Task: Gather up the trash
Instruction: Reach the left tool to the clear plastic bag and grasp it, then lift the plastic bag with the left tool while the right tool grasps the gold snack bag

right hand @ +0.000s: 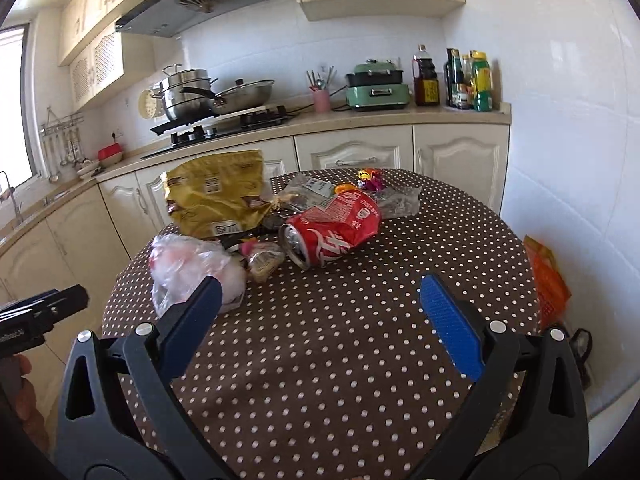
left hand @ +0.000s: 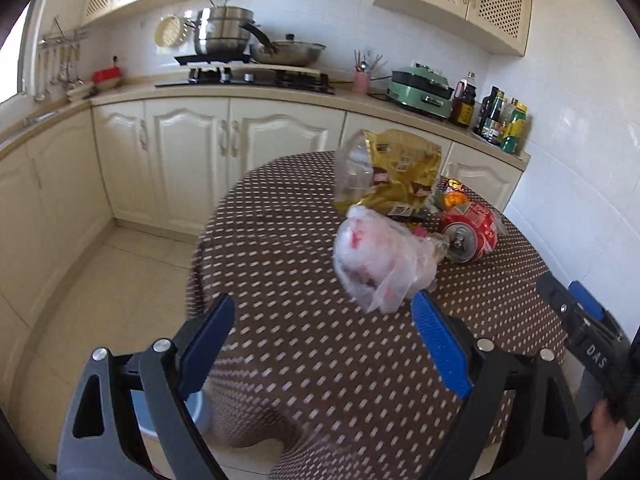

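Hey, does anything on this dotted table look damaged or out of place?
Yes. The red soda can lies on its side, dented and crumpled, opening toward the camera. Around it sit a creased gold snack bag, a balled-up plastic bag and small wrappers, all loose on the tablecloth.

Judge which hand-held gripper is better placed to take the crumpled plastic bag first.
Left, probably. The left hand-held gripper is open with the crumpled plastic bag just beyond its fingertips; the right hand-held gripper, also open, faces the red can.
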Demonstrator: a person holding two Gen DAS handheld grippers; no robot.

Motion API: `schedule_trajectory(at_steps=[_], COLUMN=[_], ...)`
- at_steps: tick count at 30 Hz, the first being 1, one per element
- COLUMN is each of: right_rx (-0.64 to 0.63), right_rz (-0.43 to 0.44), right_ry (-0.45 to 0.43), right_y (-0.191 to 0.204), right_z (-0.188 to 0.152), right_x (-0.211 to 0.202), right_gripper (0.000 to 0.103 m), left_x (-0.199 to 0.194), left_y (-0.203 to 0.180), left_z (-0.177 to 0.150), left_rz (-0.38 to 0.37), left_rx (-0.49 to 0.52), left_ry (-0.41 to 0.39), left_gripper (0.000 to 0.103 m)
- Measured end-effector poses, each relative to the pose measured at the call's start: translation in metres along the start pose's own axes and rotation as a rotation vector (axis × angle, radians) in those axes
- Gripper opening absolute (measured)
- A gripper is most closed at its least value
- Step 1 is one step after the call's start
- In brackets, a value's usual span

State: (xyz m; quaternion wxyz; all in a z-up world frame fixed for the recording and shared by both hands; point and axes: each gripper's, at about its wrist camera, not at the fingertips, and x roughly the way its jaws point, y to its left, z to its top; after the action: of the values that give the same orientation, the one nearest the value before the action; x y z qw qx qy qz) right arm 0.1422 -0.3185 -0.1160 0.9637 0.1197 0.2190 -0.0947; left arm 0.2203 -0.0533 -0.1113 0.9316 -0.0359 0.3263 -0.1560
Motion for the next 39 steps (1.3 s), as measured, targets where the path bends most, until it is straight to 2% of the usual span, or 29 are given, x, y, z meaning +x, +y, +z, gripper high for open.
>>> schedule_trajectory(at_steps=[2, 8, 11, 14, 15, 16, 17, 18, 21, 25, 30, 32, 33, 34, 35, 37, 39], right_rx=[0.015, 0.047, 0.056, 0.059, 0.059, 0.054, 0.041, 0.034, 0.006, -0.035, -0.084, -0.097, -0.101, -0.105, -0.109, -0.135, -0.155], right_rz=[-0.004, -0.013, -0.016, -0.016, -0.011, -0.004, -0.001, -0.001, 0.015, 0.049, 0.091, 0.099, 0.109, 0.114, 0.123, 0.115, 0.085], right_ry=[0.009, 0.031, 0.044, 0.059, 0.061, 0.063, 0.065, 0.064, 0.062, 0.045, 0.032, 0.035, 0.041, 0.048, 0.051, 0.073, 0.077], right_y=[-0.005, -0.017, -0.019, -0.018, -0.017, -0.015, -0.011, -0.008, 0.005, 0.030, 0.068, 0.082, 0.092, 0.101, 0.108, 0.134, 0.155], right_z=[0.003, 0.019, 0.025, 0.030, 0.032, 0.033, 0.035, 0.036, 0.041, 0.047, 0.053, 0.056, 0.058, 0.059, 0.059, 0.059, 0.059], right_x=[0.009, 0.036, 0.047, 0.058, 0.060, 0.062, 0.065, 0.066, 0.067, 0.064, 0.066, 0.070, 0.073, 0.077, 0.080, 0.090, 0.101], right_gripper=[0.097, 0.097, 0.097, 0.097, 0.097, 0.097, 0.097, 0.097, 0.097, 0.097, 0.097, 0.097, 0.097, 0.097, 0.097, 0.097, 0.097], left_x=[0.021, 0.076, 0.094, 0.107, 0.110, 0.113, 0.116, 0.116, 0.106, 0.071, 0.031, 0.012, 0.003, -0.004, -0.015, -0.025, -0.029], left_y=[-0.007, -0.020, -0.022, -0.027, -0.027, -0.026, -0.024, -0.023, -0.022, -0.009, 0.015, 0.031, 0.039, 0.046, 0.054, 0.069, 0.083], left_z=[0.008, 0.020, 0.022, 0.026, 0.027, 0.029, 0.031, 0.031, 0.032, 0.023, 0.017, 0.014, 0.013, 0.012, 0.012, 0.013, 0.016], left_rz=[-0.022, -0.022, -0.029, 0.012, 0.005, -0.017, -0.062, -0.096, -0.121, -0.154, -0.136, -0.100, -0.054, 0.018, 0.135, 0.275, 0.337], left_rx=[-0.017, -0.064, -0.096, -0.081, -0.084, -0.095, -0.110, -0.120, -0.102, -0.101, -0.112, -0.149, -0.161, -0.168, -0.178, -0.198, -0.217], left_ry=[0.023, 0.088, 0.123, 0.129, 0.132, 0.139, 0.149, 0.151, 0.121, 0.035, -0.057, -0.110, -0.139, -0.169, -0.211, -0.260, -0.264], left_gripper=[0.088, 0.088, 0.088, 0.088, 0.087, 0.083, 0.063, 0.054, 0.039, 0.035, 0.033, 0.032, 0.032, 0.032, 0.032, 0.033, 0.033])
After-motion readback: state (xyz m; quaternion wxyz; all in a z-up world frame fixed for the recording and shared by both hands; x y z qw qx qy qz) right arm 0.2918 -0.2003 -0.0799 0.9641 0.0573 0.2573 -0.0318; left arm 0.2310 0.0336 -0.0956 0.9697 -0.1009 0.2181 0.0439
